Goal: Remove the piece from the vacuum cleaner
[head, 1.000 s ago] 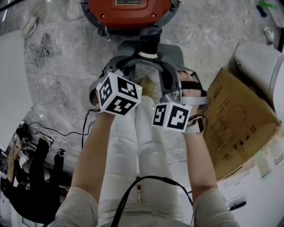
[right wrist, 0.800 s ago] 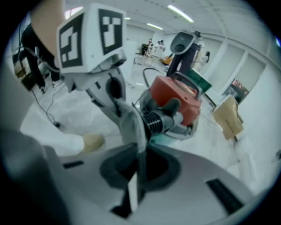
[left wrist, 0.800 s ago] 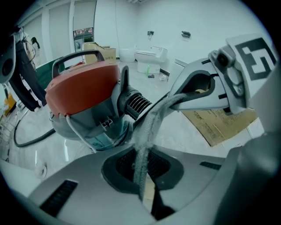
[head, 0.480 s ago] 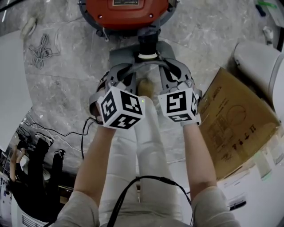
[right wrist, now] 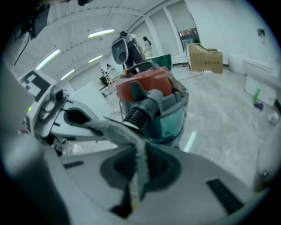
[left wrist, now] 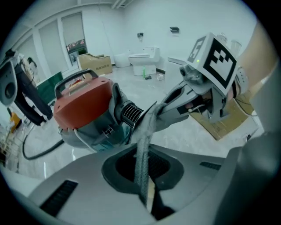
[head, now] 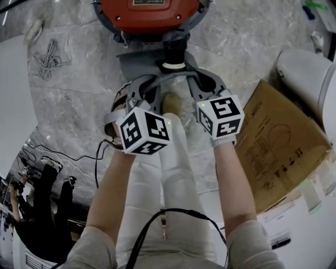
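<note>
A red vacuum cleaner (head: 149,13) stands on the floor at the top of the head view. Its black ribbed hose socket (head: 175,52) points toward me. A flat grey piece (head: 134,60) sits at that socket. My left gripper (head: 160,78) and right gripper (head: 189,76) meet on it from either side, both shut. In the left gripper view the grey piece (left wrist: 142,149) runs edge-on from my jaws (left wrist: 147,193) up to the socket (left wrist: 131,114), with the right gripper's fingers (left wrist: 175,105) on it. The right gripper view shows the same strip (right wrist: 139,162) clamped.
A cardboard box (head: 278,142) lies at the right, with a white fixture (head: 310,73) behind it. A coil of cable (head: 50,55) lies on the marble floor at the left. Black gear and wires (head: 42,210) sit at the lower left. My legs and a shoe (head: 170,102) are below the grippers.
Both grippers have moved up toward the vacuum cleaner. The right gripper's marker cube has turned and risen. The grey piece has shifted up and to the left with them.
</note>
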Motion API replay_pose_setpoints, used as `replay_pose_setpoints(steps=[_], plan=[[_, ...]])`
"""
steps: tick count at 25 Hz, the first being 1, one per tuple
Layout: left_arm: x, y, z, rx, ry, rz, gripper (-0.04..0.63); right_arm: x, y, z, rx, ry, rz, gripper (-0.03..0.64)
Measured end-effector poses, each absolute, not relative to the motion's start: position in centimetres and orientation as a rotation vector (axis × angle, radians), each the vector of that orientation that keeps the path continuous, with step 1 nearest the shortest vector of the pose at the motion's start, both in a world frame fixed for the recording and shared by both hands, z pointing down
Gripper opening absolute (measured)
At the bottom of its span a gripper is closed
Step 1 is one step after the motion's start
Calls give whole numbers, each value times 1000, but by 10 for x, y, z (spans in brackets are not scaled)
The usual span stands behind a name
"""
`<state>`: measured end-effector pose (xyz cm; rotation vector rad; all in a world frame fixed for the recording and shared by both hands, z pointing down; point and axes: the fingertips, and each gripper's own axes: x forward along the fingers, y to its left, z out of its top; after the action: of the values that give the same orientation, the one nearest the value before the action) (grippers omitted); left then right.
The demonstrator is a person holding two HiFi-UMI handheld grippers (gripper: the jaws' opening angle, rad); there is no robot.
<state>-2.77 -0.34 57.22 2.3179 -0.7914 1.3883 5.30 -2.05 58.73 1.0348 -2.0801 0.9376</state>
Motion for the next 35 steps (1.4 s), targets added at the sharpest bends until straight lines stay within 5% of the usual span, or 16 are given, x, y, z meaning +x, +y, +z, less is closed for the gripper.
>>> replay_pose_setpoints(steps=[6,16,35], plan=[[-33,-10,586,2233,-832,1251,32,50,-15,565,837,-1954,351,26],[-35,-11,605,2114,-809,1145,32,38,-6,554,678,-1832,9,26],[-30,1,571,2244,-821,1354,32,53,-11,591,1059,-2068,949,26]])
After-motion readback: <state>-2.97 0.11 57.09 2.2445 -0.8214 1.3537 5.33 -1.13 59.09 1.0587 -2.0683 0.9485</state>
